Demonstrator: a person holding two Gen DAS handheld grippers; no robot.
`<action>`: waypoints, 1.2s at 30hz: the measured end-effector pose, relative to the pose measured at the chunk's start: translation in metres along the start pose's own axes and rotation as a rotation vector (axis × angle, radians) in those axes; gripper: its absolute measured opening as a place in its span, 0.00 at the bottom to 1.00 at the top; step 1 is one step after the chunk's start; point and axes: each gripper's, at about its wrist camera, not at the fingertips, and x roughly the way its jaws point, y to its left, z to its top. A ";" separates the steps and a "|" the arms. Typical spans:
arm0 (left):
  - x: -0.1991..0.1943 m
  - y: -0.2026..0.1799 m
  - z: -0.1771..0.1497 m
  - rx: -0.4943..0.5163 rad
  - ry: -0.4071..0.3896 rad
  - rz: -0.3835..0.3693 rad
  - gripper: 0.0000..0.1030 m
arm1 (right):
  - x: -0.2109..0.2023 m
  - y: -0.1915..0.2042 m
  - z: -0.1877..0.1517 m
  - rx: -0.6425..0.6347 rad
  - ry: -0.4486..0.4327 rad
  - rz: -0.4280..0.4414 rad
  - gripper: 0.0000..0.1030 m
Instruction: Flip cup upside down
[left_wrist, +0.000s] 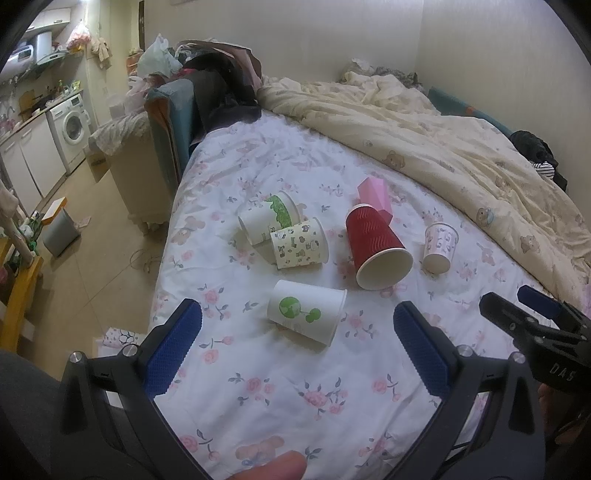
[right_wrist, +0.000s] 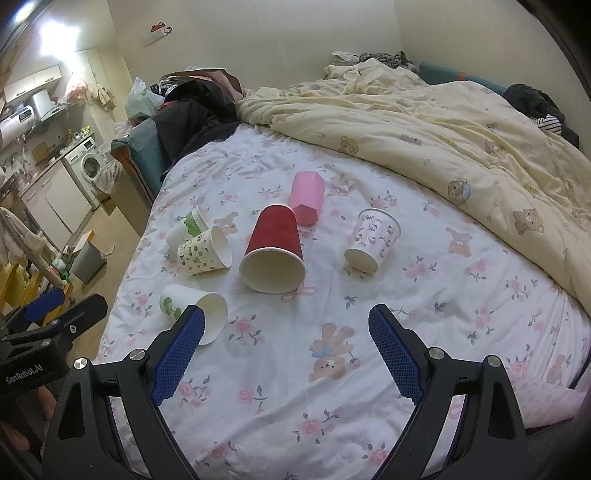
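Several paper cups lie on their sides on the floral bed sheet (left_wrist: 280, 398). A white cup with a green print (left_wrist: 306, 312) (right_wrist: 192, 308) lies nearest. A red ribbed cup (left_wrist: 375, 245) (right_wrist: 275, 245) lies in the middle, mouth toward me. A small pink-patterned cup (left_wrist: 439, 245) (right_wrist: 371, 238) lies to its right. A pink cup (left_wrist: 373, 194) (right_wrist: 306, 197) lies behind the red one. A panda-print cup (left_wrist: 299, 245) (right_wrist: 205, 251) and a green-leaf cup (left_wrist: 269, 219) (right_wrist: 186, 227) lie at the left. My left gripper (left_wrist: 297, 332) is open and empty, just short of the green-print cup. My right gripper (right_wrist: 286, 330) is open and empty.
A cream bear-print duvet (left_wrist: 424, 136) (right_wrist: 424, 122) is bunched along the back and right of the bed. Dark clothes (left_wrist: 221, 88) pile at the head. The bed's left edge drops to a tiled floor (left_wrist: 99, 229) with a grey bin (left_wrist: 61, 230). The right gripper shows at right in the left wrist view (left_wrist: 532, 325).
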 end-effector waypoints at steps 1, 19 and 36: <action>0.000 0.000 0.000 0.000 0.001 -0.001 0.99 | 0.000 0.001 0.000 0.002 0.000 0.001 0.90; 0.000 0.002 0.000 -0.007 0.003 -0.004 0.99 | 0.001 0.001 0.001 -0.001 -0.001 0.001 0.90; 0.001 0.002 0.000 -0.006 0.007 -0.003 0.99 | 0.000 0.003 0.002 -0.002 -0.001 0.000 0.90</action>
